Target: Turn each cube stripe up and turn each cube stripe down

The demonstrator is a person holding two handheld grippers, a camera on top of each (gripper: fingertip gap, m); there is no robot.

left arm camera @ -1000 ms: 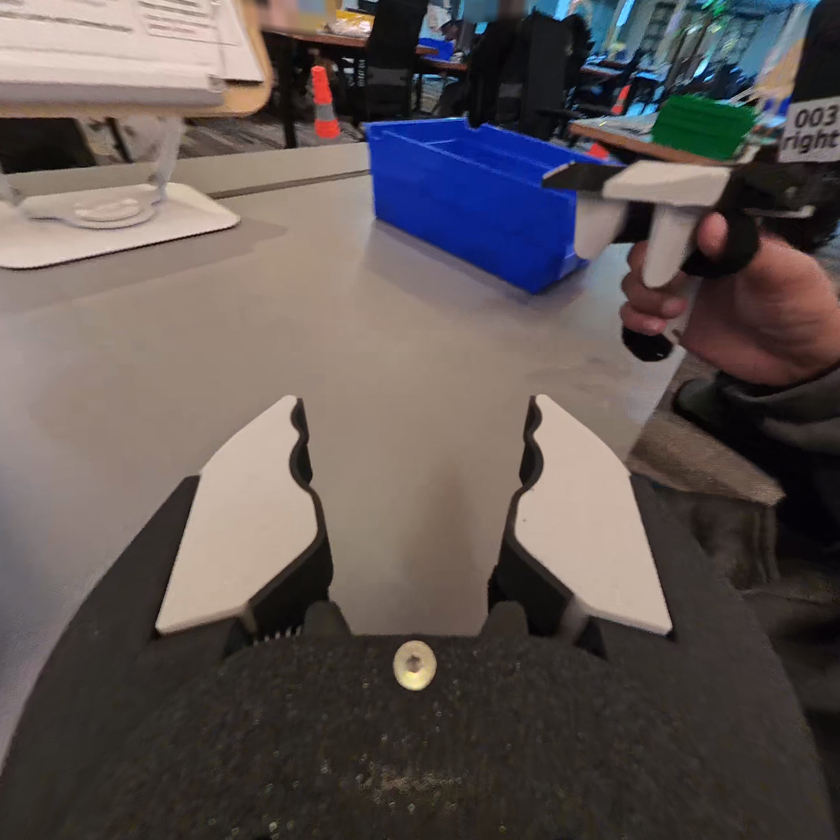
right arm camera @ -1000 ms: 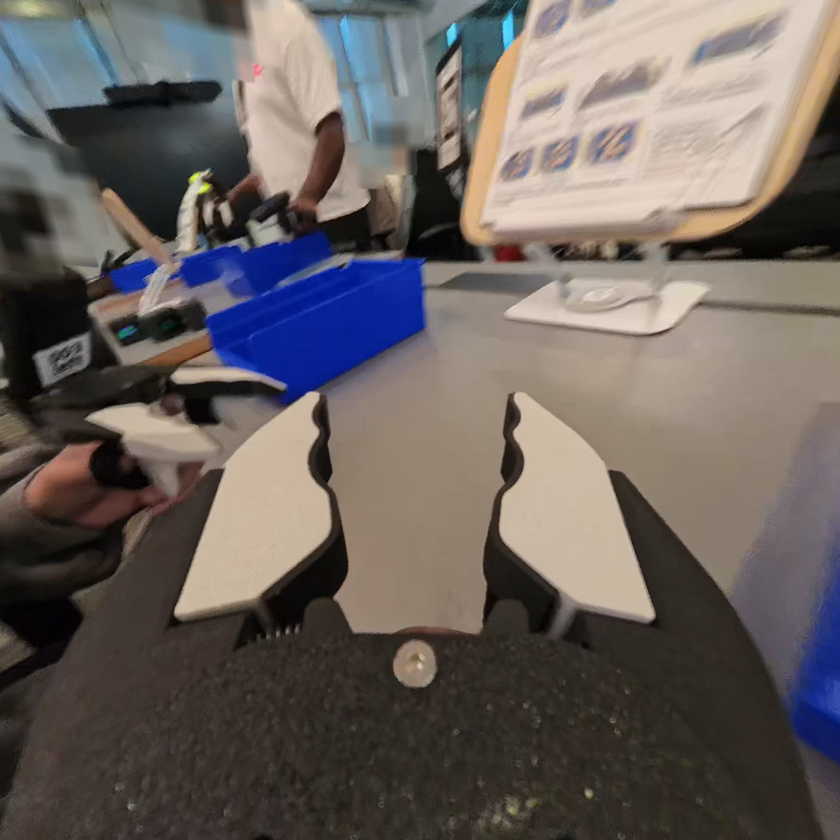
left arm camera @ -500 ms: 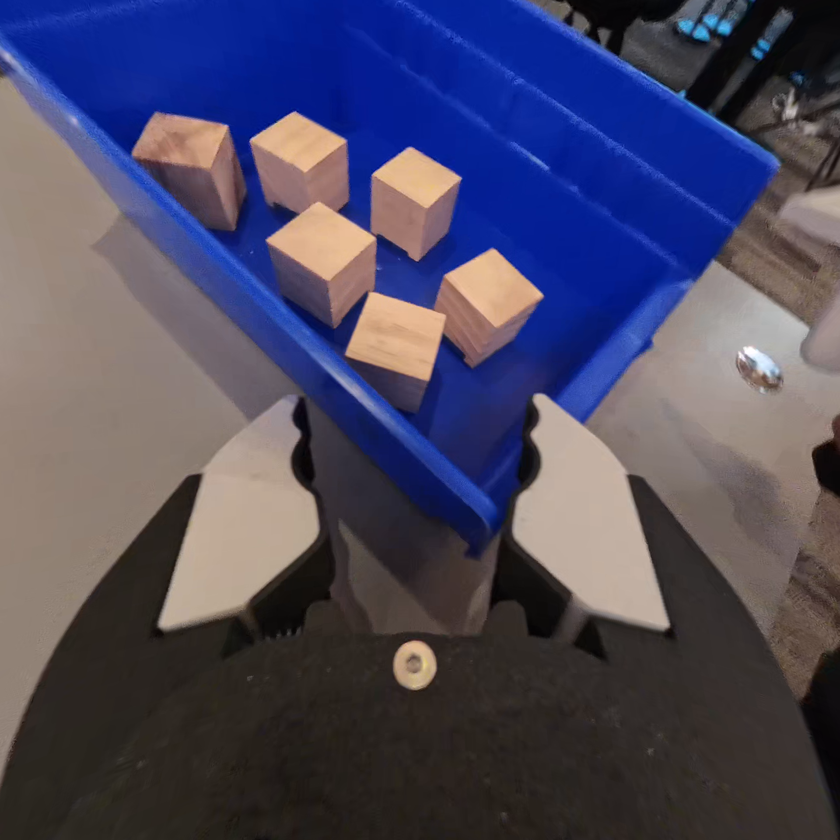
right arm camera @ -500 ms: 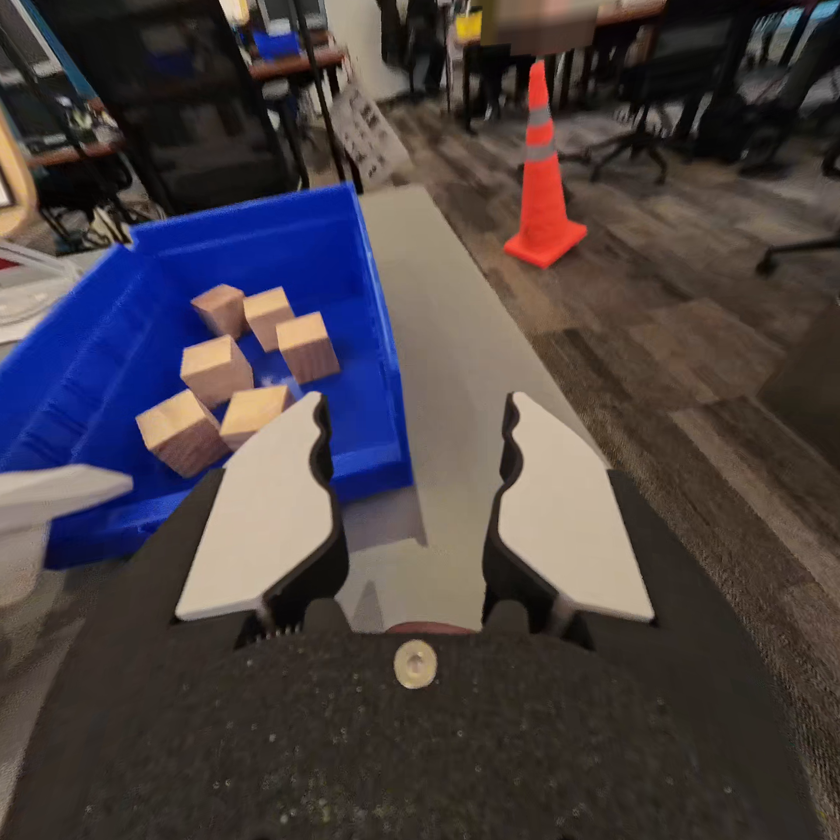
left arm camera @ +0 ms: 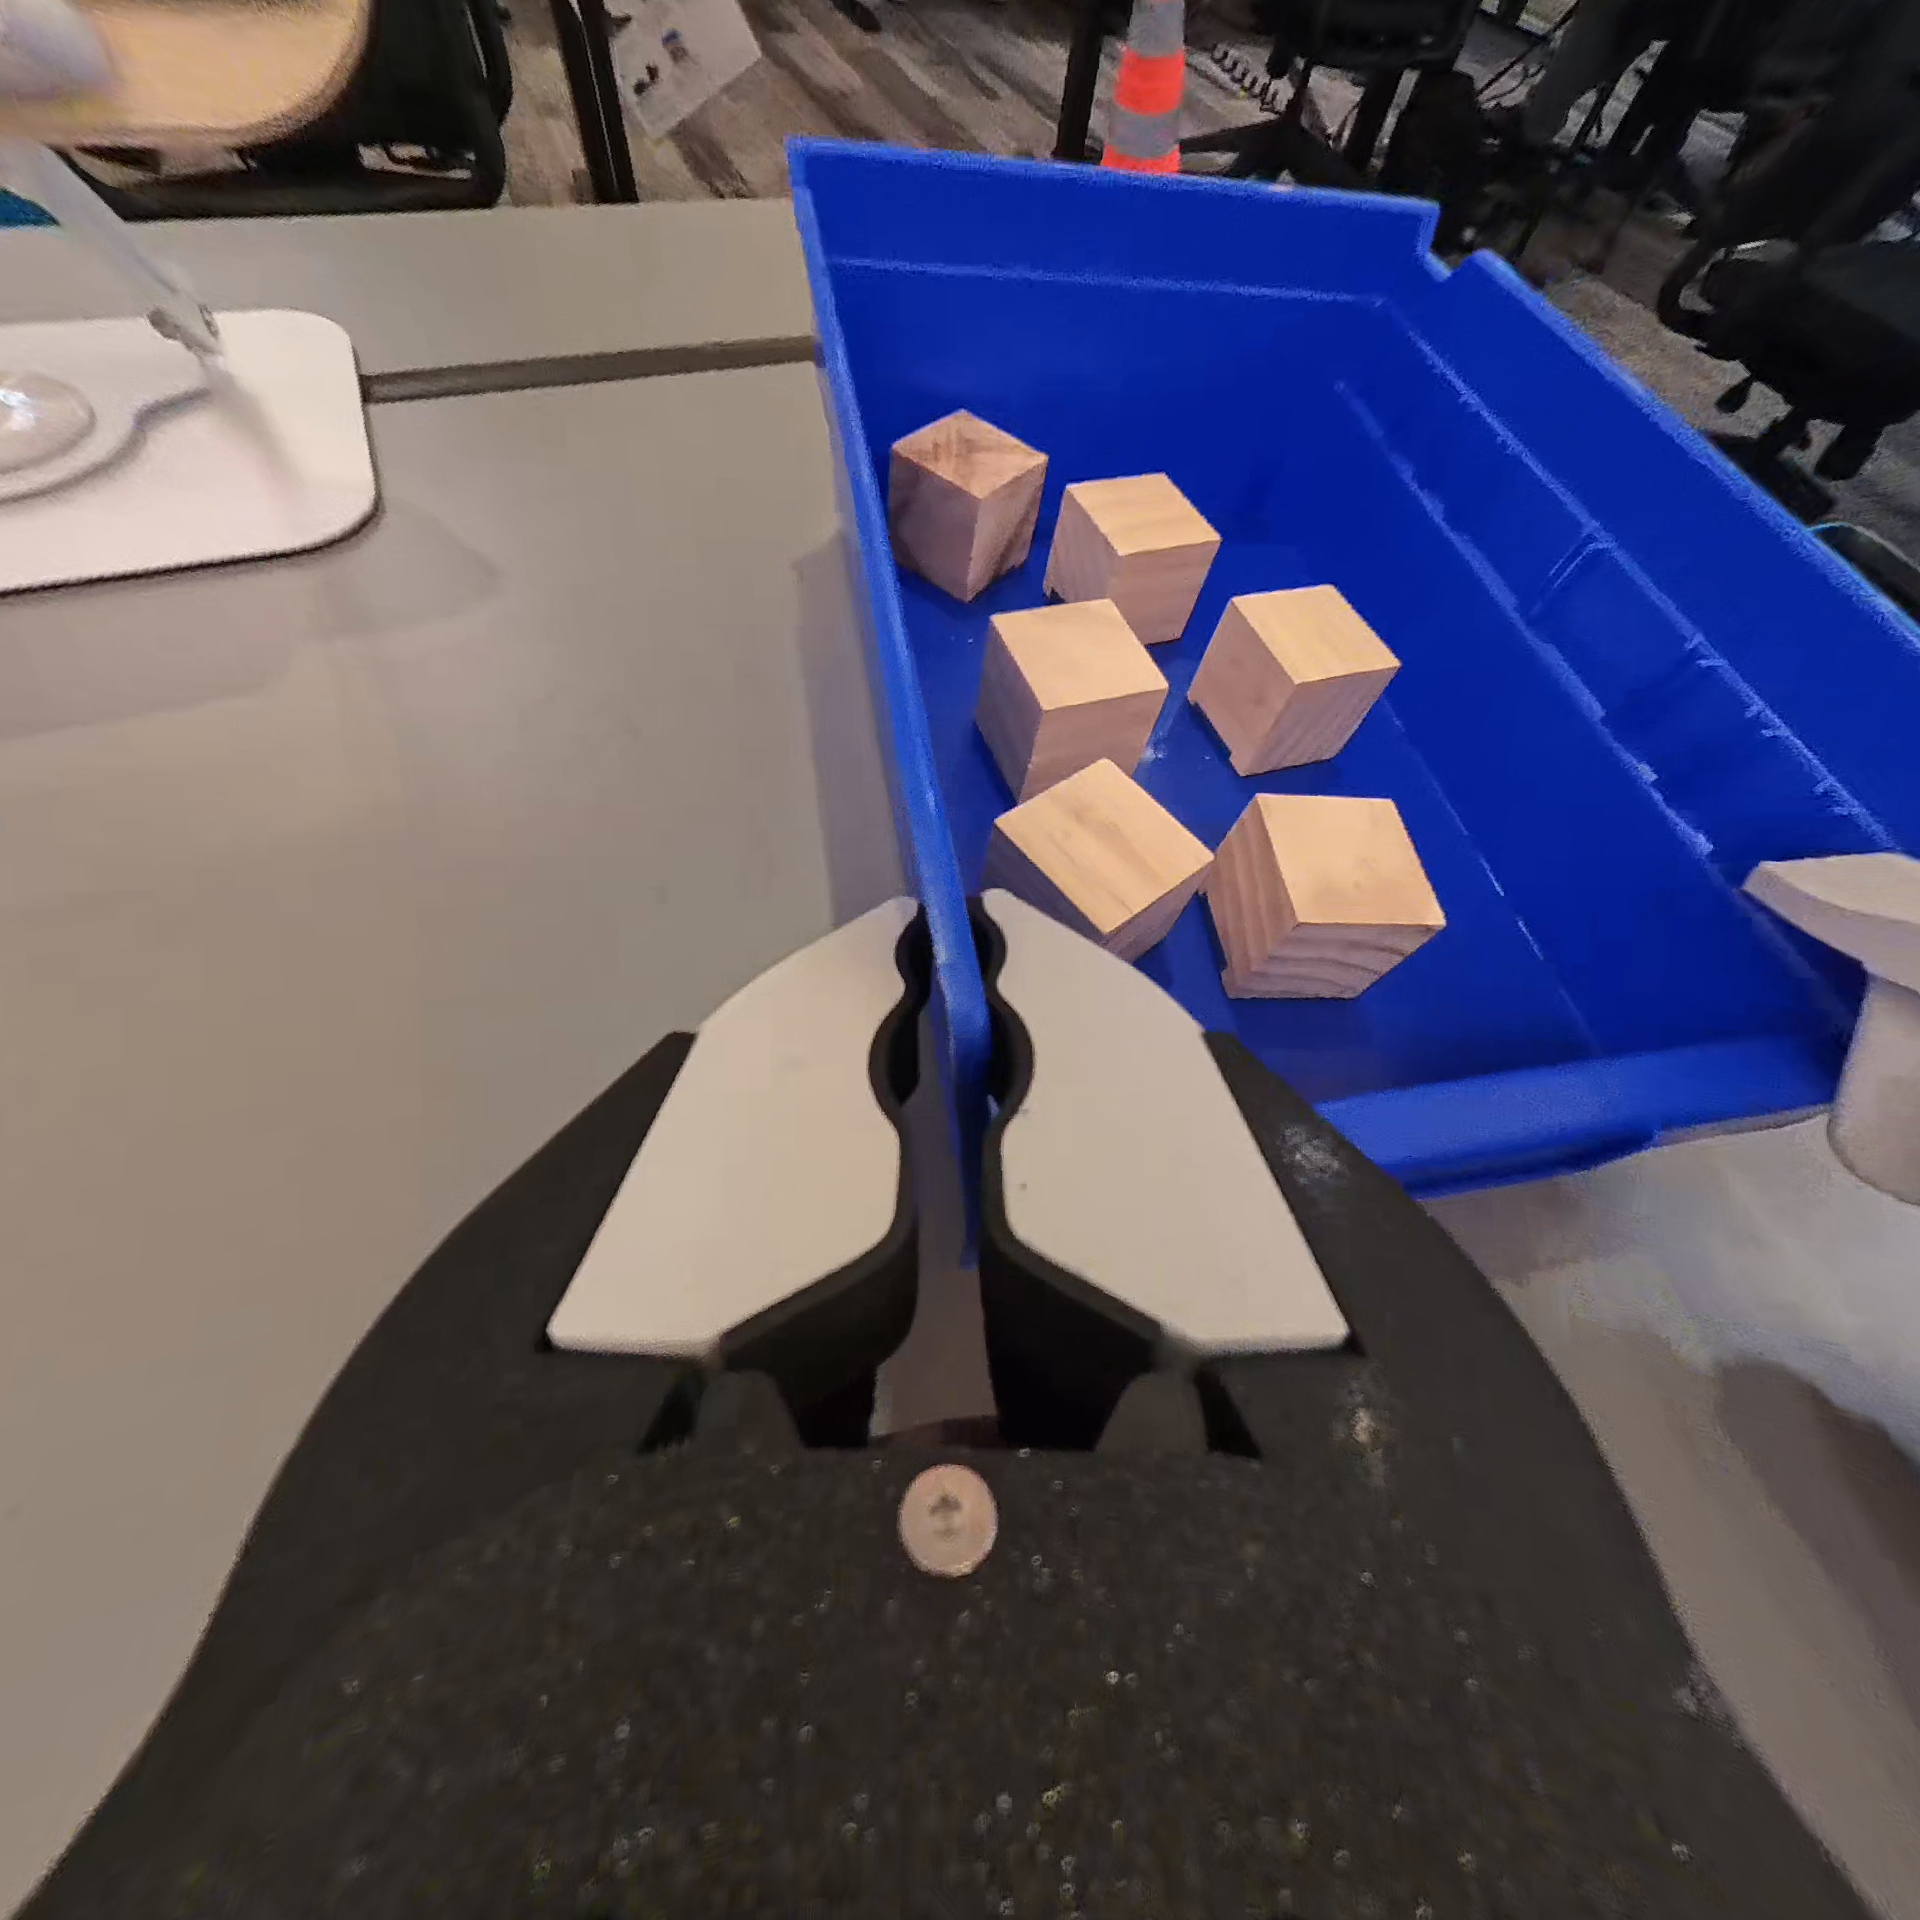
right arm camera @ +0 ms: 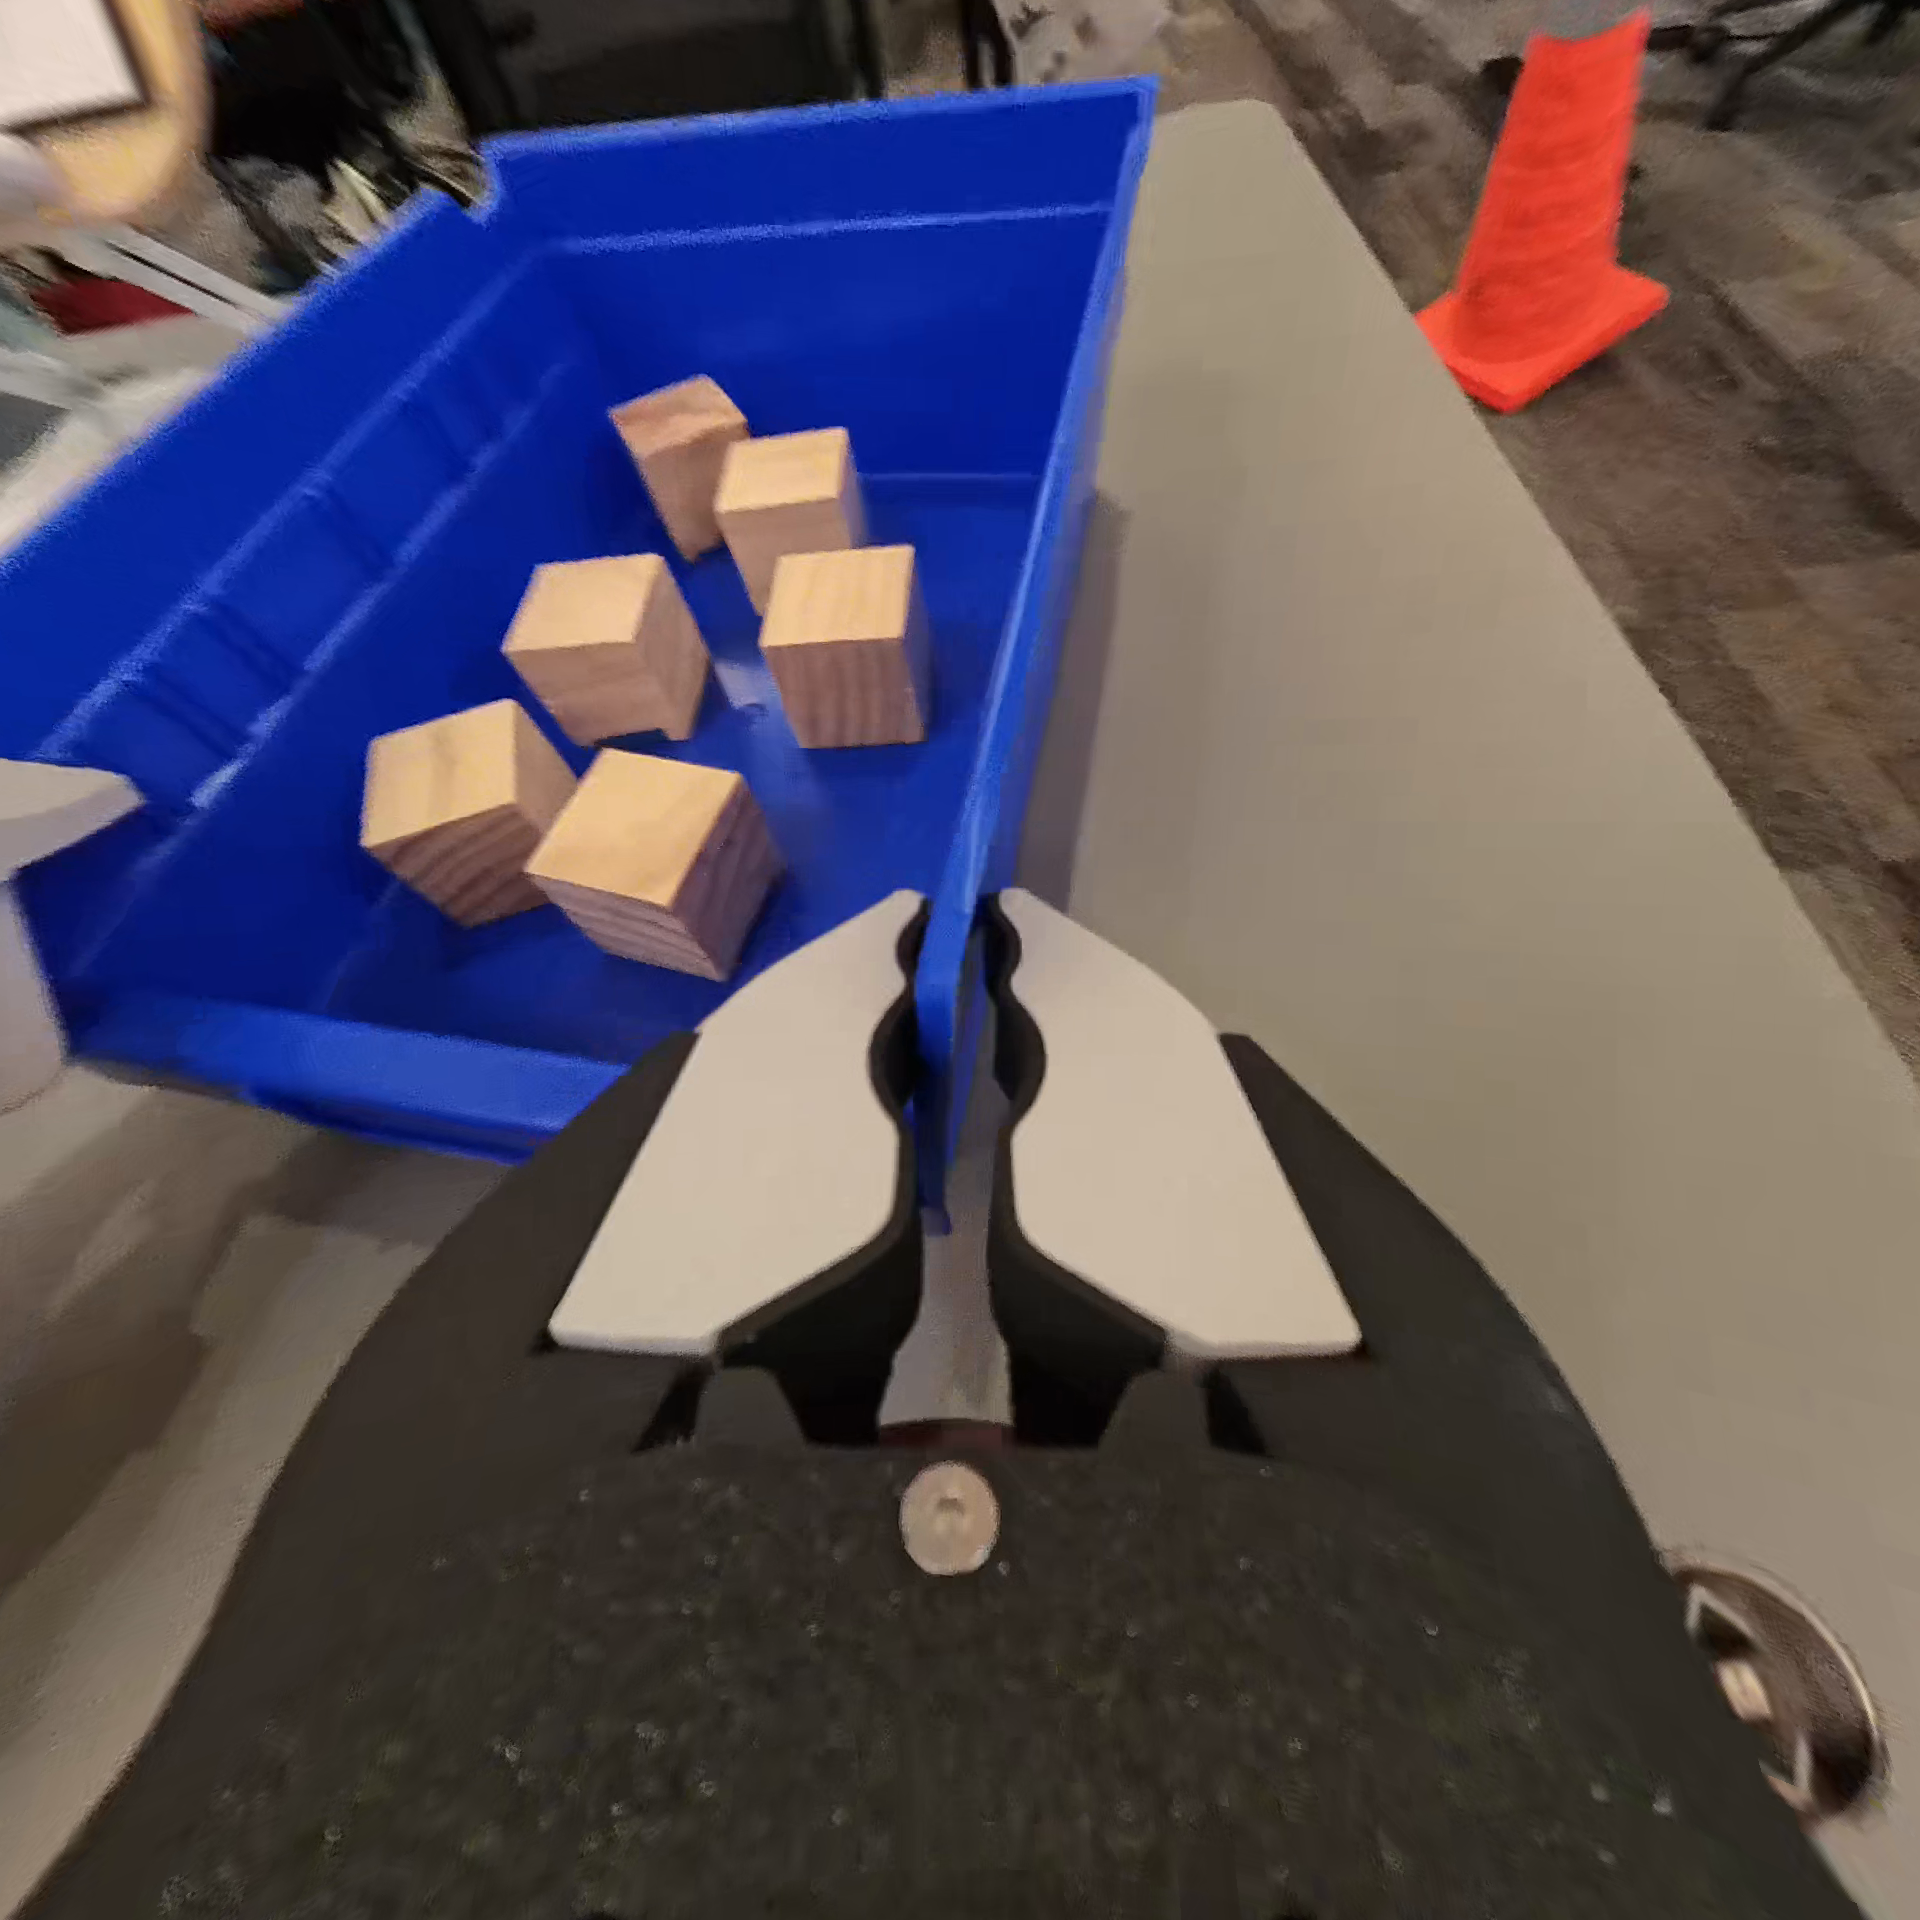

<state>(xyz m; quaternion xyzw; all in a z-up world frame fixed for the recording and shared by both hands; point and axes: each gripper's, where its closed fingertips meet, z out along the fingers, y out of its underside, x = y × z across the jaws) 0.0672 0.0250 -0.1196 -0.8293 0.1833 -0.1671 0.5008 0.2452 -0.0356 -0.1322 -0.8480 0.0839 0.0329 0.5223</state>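
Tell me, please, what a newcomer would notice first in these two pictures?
First, the bright blue bin on the grey table, with six plain wooden cubes clustered on its floor. Next, the left tool is shut on the bin's left wall, while the right tool is shut on the opposite wall. An orange cone stands on the floor beyond the table.

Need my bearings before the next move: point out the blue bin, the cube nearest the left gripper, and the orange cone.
blue bin [left arm camera: 1299,223], left wrist view, far rim.
nearest cube [left arm camera: 1101,844], left wrist view, top face.
orange cone [right arm camera: 1548,229], right wrist view, its body.
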